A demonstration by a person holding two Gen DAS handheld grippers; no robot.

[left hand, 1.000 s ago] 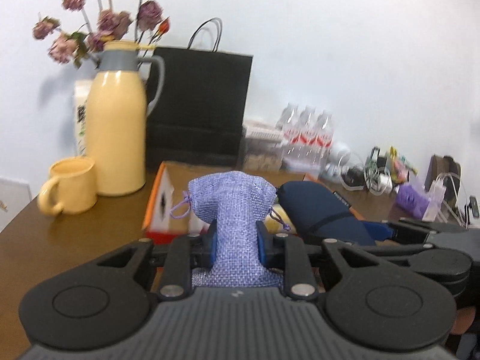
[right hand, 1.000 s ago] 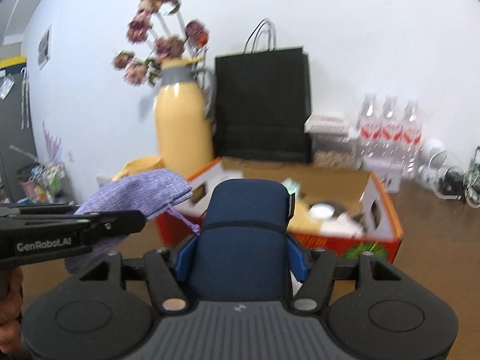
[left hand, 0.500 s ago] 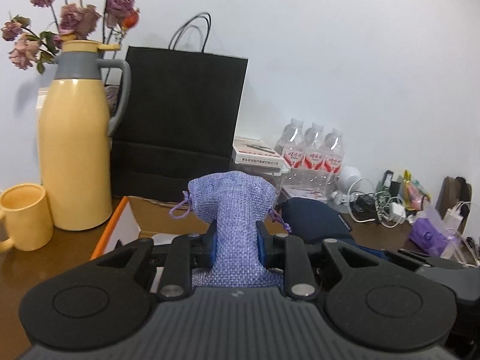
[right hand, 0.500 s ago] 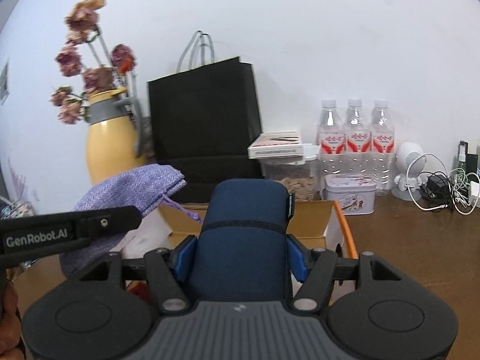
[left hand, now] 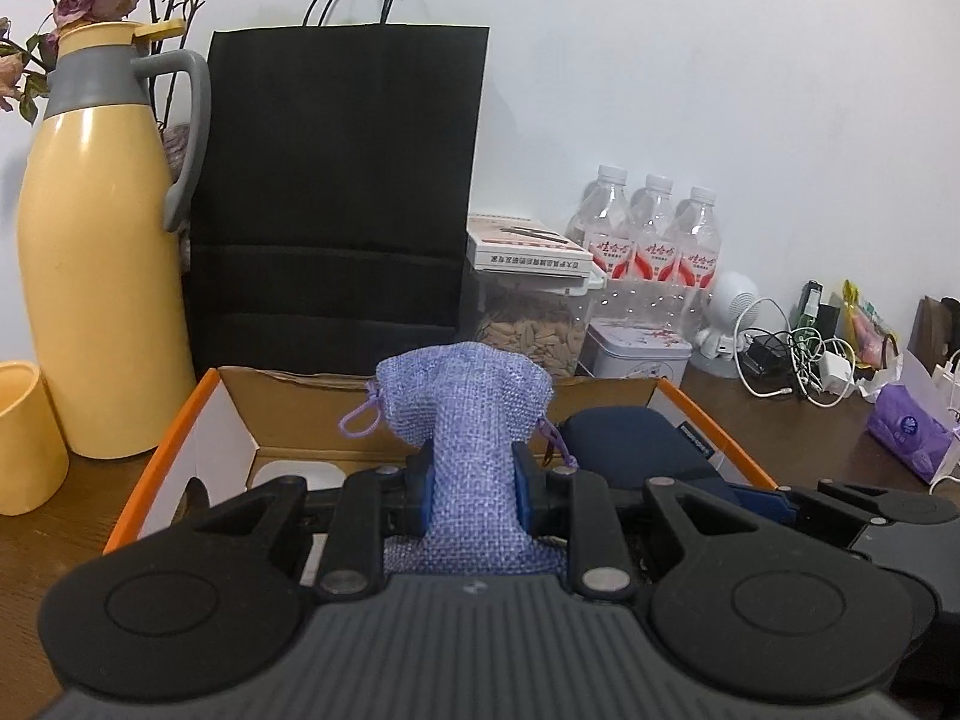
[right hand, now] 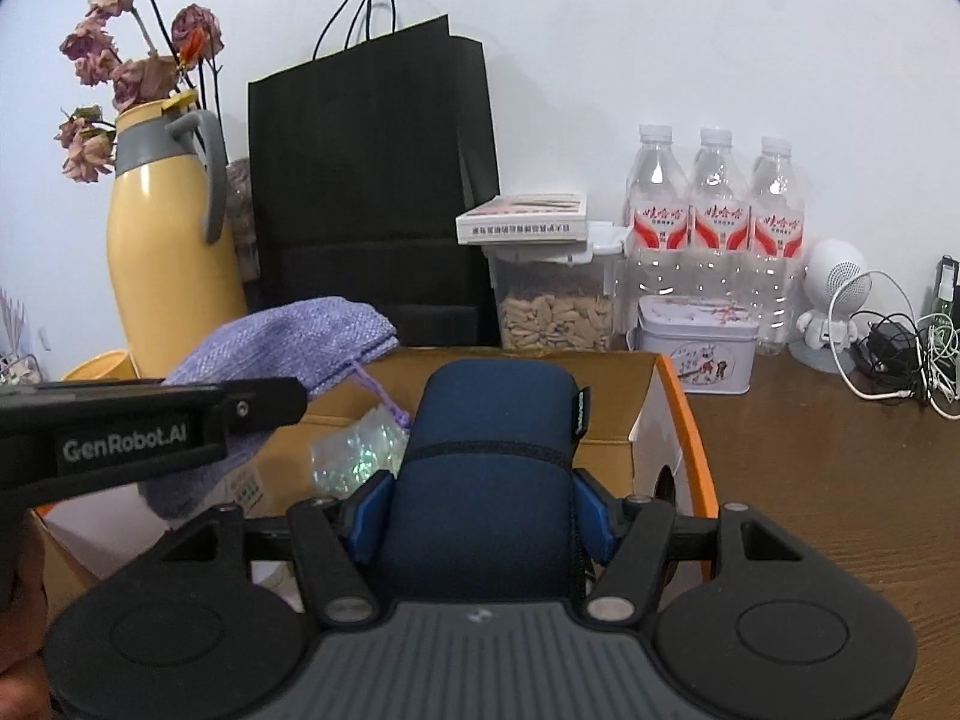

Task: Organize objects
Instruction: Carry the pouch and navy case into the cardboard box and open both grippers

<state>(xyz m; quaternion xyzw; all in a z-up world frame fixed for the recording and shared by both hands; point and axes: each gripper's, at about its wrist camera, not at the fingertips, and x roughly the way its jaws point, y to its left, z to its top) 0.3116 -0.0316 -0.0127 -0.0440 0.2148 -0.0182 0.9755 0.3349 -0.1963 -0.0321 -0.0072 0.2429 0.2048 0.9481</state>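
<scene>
Both jaws clamped, lilac pouch [left hand: 465,420] left, navy case [right hand: 489,468] right, now nearer over orange-rimmed box [left hand: 714,426].

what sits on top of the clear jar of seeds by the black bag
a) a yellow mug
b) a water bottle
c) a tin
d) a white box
d) the white box lies flat on the jar lid, while the tin stands on the table beside the jar.

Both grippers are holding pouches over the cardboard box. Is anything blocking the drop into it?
Nothing visible blocks it. The box is open-topped, with the purple pouch and the navy pouch above its opening. A shiny packet already lies on the box floor below; the pouches may land on or beside it.
</scene>
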